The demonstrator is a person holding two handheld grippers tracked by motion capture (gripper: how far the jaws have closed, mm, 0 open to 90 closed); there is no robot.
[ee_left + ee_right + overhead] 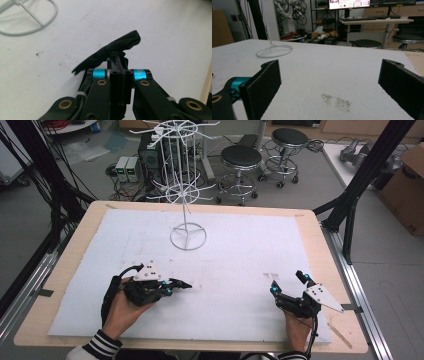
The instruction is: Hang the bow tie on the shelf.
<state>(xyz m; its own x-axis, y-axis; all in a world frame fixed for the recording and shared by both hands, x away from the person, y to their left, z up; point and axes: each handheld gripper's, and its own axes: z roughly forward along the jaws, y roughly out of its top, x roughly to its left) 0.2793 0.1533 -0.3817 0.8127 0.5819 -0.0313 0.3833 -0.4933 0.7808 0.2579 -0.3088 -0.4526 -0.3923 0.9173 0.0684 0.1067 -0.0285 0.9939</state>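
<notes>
No legible text, label, brand or number anywhere

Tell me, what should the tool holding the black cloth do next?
Probably lift and carry it toward the white wire rack. The left tool is shut on the black cloth low over the white mat, while the right tool waits open.

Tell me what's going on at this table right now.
A person sits at a table covered by a white mat, holding a gripper in each hand. The left gripper is shut on a small black piece of cloth, held low over the mat. The right gripper is open, with nothing between its jaws. A white wire rack with many bare hooks stands on its ring base at the far middle of the mat, apart from both grippers.
</notes>
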